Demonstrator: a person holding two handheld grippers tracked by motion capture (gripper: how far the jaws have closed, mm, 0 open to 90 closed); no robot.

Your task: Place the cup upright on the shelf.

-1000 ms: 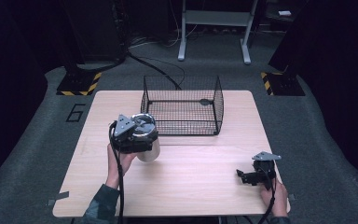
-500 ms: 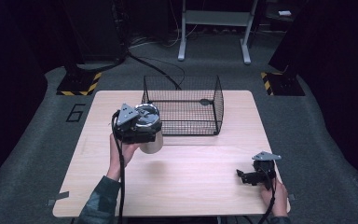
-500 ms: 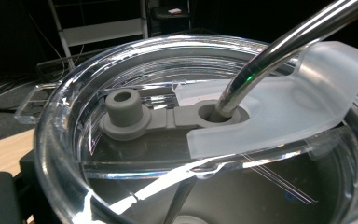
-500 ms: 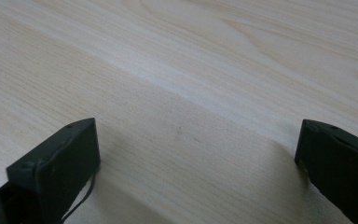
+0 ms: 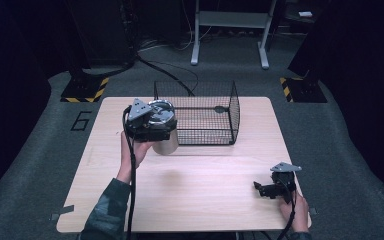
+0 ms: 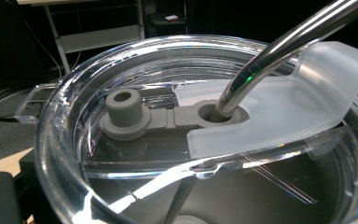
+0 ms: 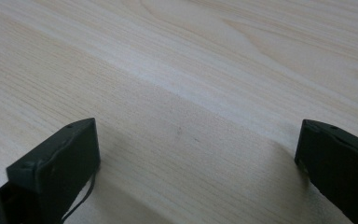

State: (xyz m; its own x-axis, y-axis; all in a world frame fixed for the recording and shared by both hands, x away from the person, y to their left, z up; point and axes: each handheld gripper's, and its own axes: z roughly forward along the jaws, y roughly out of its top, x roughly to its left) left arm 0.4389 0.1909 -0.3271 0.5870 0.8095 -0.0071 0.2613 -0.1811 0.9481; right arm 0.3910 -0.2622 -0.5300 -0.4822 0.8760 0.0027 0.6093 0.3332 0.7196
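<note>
The tumbler (image 5: pixel 166 137) is in my left gripper (image 5: pixel 147 125), lifted off the desk (image 5: pixel 195 200) near its far-left part, right beside the left end of the wire basket (image 5: pixel 200 112). It's a metal cup with a clear lid (image 6: pixel 74 116), and from the camera on that gripper I'm basically staring straight down onto the lid. There's a grey rubber plug (image 6: pixel 123 114) on a little strap, a frosted slider tab (image 6: pixel 307 93), and a metal straw (image 6: pixel 279 51) poking up through the hole at a slant. Honestly I can't see my jaws on that side at all, the cup blocks them, but the tumbler hangs in the air with the gripper wrapped on its upper part, so I'm clamped on it. My left hand (image 5: pixel 135 150) sits under the gripper.

The basket is black wire, open on top, sitting toward the far edge of the desk around the middle. I can't make out if the cup touches its mesh or is just next to it.

My right gripper (image 5: pixel 275 187) is parked low at the near-right corner of the desk, well apart from everything else. Its jaws are spread wide, nothing between them but bare wood grain (image 7: pixel 191 93).
</note>
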